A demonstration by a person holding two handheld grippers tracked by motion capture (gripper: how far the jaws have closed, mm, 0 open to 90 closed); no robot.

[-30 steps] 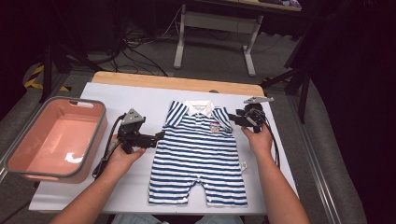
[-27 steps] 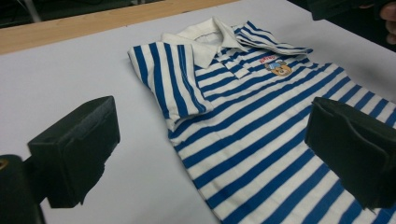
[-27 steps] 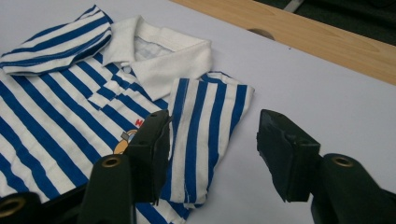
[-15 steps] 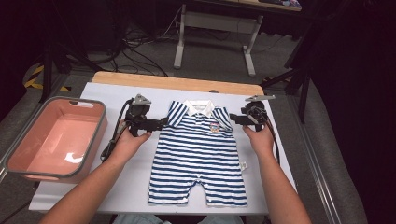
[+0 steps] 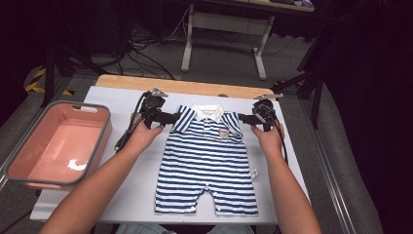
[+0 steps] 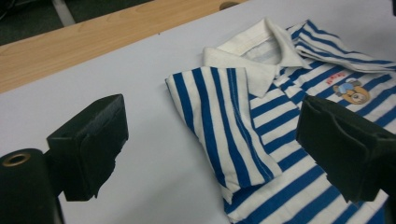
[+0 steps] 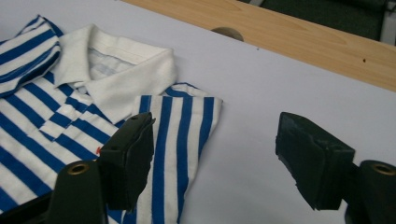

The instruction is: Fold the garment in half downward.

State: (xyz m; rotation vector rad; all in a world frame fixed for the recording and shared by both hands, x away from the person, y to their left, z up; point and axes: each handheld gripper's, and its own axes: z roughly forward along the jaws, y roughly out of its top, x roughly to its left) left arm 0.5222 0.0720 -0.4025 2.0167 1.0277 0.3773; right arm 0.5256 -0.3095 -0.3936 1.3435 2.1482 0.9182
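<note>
A blue-and-white striped baby romper (image 5: 207,165) with a white collar lies flat on the white table top (image 5: 122,185). Both its short sleeves are folded in. My left gripper (image 5: 173,117) is at its left sleeve (image 6: 219,121). That gripper (image 6: 212,123) is open and its jaws have just been closing a little, with the sleeve lying between them and no pad pressing on it. My right gripper (image 5: 243,118) is at the right sleeve (image 7: 182,126). This gripper (image 7: 215,135) is also open and its jaws have just been opening, the sleeve's edge below the gap, untouched.
A pink bin (image 5: 29,165) with a grey rim stands at the table's left edge. A wooden strip (image 5: 195,87) runs along the far edge. Beyond it a desk frame (image 5: 224,29) and cables sit on the floor.
My left gripper has moved away from me and to the right, from beside the romper's side up to its left sleeve. The right hand has stayed at the right sleeve.
</note>
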